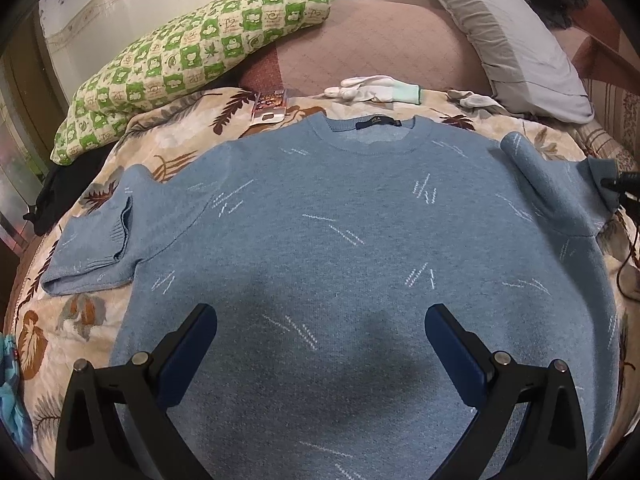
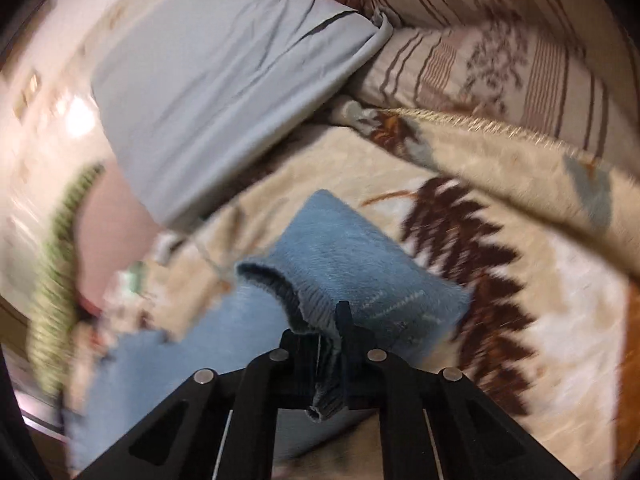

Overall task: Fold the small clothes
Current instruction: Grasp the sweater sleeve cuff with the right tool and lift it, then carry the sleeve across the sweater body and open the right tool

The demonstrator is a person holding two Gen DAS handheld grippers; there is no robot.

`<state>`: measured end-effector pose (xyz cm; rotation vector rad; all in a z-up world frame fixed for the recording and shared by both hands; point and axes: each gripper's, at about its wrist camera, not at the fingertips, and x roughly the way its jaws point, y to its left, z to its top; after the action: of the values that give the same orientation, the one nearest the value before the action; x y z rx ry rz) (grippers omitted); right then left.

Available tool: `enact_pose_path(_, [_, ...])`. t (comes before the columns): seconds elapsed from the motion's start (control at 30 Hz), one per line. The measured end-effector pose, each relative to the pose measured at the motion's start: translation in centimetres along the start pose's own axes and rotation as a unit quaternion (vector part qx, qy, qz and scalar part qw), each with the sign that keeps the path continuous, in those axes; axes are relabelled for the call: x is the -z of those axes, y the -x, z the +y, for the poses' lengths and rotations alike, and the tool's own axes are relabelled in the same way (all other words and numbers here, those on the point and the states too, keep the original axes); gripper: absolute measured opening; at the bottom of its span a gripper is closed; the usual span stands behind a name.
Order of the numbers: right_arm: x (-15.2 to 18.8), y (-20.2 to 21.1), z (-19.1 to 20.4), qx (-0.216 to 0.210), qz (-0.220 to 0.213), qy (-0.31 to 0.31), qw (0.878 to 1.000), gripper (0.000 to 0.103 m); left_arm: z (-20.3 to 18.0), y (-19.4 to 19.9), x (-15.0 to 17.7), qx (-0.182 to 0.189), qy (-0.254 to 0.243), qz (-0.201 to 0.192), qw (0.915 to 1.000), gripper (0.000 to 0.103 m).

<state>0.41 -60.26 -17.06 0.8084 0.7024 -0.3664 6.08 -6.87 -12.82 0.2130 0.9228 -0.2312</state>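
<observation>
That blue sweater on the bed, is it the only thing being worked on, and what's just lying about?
In use: blue sweater, its right sleeve cuff pinched in the right gripper; left gripper open above it.

Lying about: white gloves, green checked pillow, grey pillow, leaf-print blanket.

A blue sweater (image 1: 340, 240) lay flat on the leaf-print blanket (image 1: 52, 332). The left gripper (image 1: 320, 332) hovered at six o'clock, jaws wide; white gloves (image 1: 372, 89) at twelve.
</observation>
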Motion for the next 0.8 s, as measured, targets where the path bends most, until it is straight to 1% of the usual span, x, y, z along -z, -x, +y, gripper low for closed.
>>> enact_pose_path(0.07, [0.0,0.0,-0.6,-0.052,0.006,-0.051,0.997,0.008,0.0,0.1,0.0,0.001,0.001,0.000,1.0000,0.103])
enact_pose_path(0.13, [0.1,-0.1,-1.3,-0.115,0.013,-0.108,0.987,0.008,0.2,0.3,0.0,0.003,0.003,-0.001,1.0000,0.103])
enact_pose_path(0.17, [0.2,0.0,-1.1,-0.137,0.015,-0.122,0.983,0.008,0.3,0.4,-0.1,0.003,0.006,-0.003,1.0000,0.103])
enact_pose_path(0.23, [0.7,0.2,0.6,-0.183,0.017,-0.137,0.973,0.008,0.7,0.6,-0.2,0.003,0.012,-0.005,0.9999,0.103])
enact_pose_path(0.33, [1.0,0.5,4.2,-0.251,0.028,-0.136,0.958,0.008,1.6,0.8,-0.4,0.001,0.025,-0.008,0.9997,0.103])
enact_pose_path(0.37, [1.2,0.5,5.6,-0.267,0.035,-0.131,0.954,0.008,2.1,0.9,-0.4,-0.001,0.030,-0.010,0.9995,0.103])
enact_pose_path(0.47, [2.5,0.8,11.0,-0.331,0.061,-0.112,0.935,0.008,3.6,1.2,-0.7,-0.012,0.047,-0.018,0.9987,0.103])
enact_pose_path(0.53, [4.1,1.3,15.4,-0.369,0.080,-0.090,0.921,0.008,5.1,1.5,-0.7,-0.027,0.059,-0.027,0.9975,0.103])
enact_pose_path(0.6, [6.0,1.5,19.9,-0.412,0.100,-0.071,0.903,0.008,6.6,1.8,-0.6,-0.047,0.066,-0.036,0.9961,0.103])
enact_pose_path(0.67, [8.7,1.5,25.0,-0.449,0.121,-0.054,0.884,0.008,8.4,1.9,-0.4,-0.066,0.077,-0.040,0.9941,0.103])
enact_pose_path(0.7, [9.8,1.2,27.0,-0.461,0.132,-0.048,0.876,0.008,9.2,2.0,-0.3,-0.069,0.083,-0.040,0.9934,0.103])
enact_pose_path(0.73, [11.7,0.8,29.7,-0.476,0.151,-0.045,0.865,0.008,10.0,2.1,-0.2,-0.070,0.090,-0.039,0.9928,0.103])
enact_pose_path(0.77, [13.2,0.0,32.0,-0.483,0.166,-0.045,0.859,0.008,11.2,2.2,0.0,-0.073,0.101,-0.036,0.9916,0.103])
enact_pose_path(0.8, [14.9,-0.8,34.4,-0.482,0.178,-0.045,0.856,0.008,12.0,2.2,0.1,-0.077,0.108,-0.034,0.9906,0.103])
